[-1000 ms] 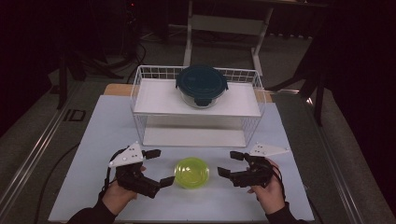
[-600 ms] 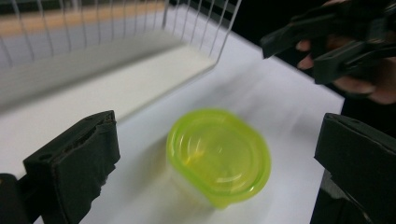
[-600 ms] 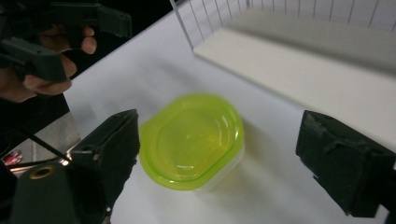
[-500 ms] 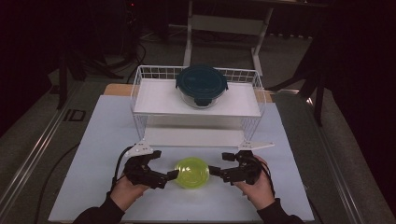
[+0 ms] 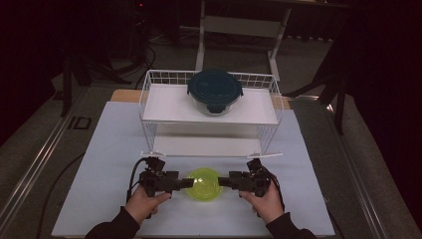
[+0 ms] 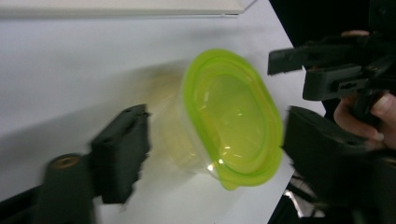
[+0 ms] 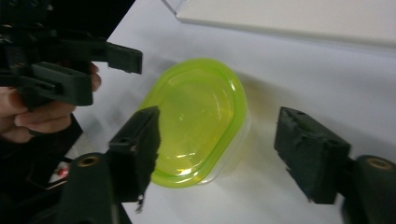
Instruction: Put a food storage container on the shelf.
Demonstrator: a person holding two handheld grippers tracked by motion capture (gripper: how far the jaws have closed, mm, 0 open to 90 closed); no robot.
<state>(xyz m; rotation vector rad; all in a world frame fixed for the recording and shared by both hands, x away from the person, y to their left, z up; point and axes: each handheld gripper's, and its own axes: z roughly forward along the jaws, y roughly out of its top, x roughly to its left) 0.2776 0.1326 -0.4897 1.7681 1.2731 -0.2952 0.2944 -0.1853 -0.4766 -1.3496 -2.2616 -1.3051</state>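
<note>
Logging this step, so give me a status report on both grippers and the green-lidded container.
Left gripper and right gripper open, flanking the container, jaws not closed on it. Container upright on the table, lid on. Wire rack behind, nothing in the way.

My overhead camera looks forward and down at the surface; both gripper cameras face inward, close, sharing the green-lidded container.

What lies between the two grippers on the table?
The green-lidded container sits between the left gripper and the right gripper. In the high view, both point at it from either side, open.
</note>
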